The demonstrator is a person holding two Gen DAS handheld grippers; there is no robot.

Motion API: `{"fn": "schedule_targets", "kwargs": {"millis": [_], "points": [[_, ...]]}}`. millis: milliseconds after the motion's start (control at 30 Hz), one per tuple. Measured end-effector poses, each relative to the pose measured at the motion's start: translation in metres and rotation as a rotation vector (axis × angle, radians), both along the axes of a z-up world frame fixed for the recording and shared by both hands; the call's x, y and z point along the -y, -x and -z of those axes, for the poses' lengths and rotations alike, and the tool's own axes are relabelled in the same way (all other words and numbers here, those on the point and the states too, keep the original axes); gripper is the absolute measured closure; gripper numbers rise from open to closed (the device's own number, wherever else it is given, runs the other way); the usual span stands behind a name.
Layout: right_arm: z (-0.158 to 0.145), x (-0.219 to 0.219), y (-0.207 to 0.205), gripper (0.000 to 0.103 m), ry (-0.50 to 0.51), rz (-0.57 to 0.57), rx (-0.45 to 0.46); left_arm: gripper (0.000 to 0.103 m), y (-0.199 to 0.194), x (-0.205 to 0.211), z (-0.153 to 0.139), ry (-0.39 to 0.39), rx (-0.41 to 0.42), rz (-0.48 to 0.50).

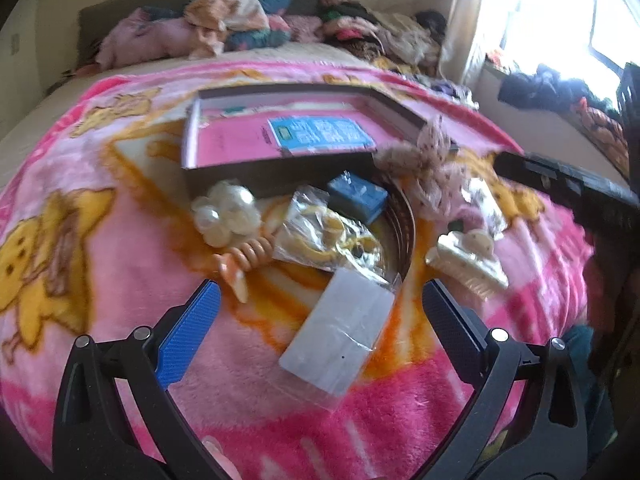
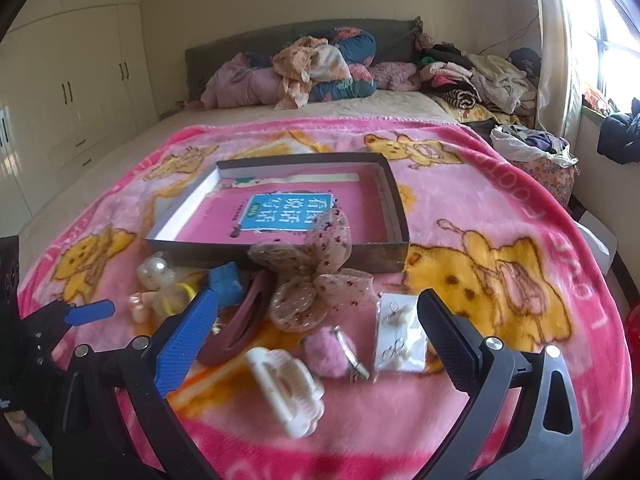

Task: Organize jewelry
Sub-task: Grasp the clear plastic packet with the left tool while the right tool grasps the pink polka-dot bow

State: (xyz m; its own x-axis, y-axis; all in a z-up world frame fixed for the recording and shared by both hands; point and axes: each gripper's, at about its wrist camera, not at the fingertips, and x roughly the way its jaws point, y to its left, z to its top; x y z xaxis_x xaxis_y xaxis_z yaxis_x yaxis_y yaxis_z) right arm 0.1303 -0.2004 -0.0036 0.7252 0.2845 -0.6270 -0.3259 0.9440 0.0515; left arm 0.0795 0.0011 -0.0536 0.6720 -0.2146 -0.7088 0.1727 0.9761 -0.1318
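Observation:
A jewelry heap lies on a pink blanket (image 2: 472, 200) before a shallow open box (image 2: 394, 200) holding a pink book (image 2: 288, 212). My left gripper (image 1: 320, 286) hangs open over a clear flat packet (image 1: 340, 332). Past it are a bag of yellow pieces (image 1: 320, 232), a pearl hair piece (image 1: 226, 212), an orange coil tie (image 1: 248, 258) and a blue box (image 1: 356, 196). My right gripper (image 2: 318, 294) is open above a white claw clip (image 2: 286, 384), a pink pompom clip (image 2: 328, 350), an earring card (image 2: 400, 332), a mesh bow (image 2: 316, 276) and a maroon headband (image 2: 240, 320).
Piled clothes and pillows (image 2: 320, 68) fill the head of the bed. White wardrobes (image 2: 80, 72) line the left wall. A bright window (image 2: 608, 32) and more clothes stand at the right. The left gripper's blue finger (image 2: 88, 312) shows at the right wrist view's left edge.

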Motion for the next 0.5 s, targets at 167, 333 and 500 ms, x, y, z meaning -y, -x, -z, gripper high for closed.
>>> {"fn": "schedule_targets", "kwargs": {"millis": [167,333,500], "points": [[0.005,-0.002,-0.024,0.006,0.014,-0.006,-0.026,0.011,-0.009,0.009,0.011,-0.047,-0.028,0.056],[0.016,-0.003,-0.046,0.006,0.021,-0.019,-0.064,0.023,-0.015,0.013,0.021,-0.044,-0.069,0.112],[0.030,-0.007,-0.065,0.028,0.013,-0.044,-0.130,0.038,-0.016,0.018,0.027,-0.088,-0.090,0.131]]}}
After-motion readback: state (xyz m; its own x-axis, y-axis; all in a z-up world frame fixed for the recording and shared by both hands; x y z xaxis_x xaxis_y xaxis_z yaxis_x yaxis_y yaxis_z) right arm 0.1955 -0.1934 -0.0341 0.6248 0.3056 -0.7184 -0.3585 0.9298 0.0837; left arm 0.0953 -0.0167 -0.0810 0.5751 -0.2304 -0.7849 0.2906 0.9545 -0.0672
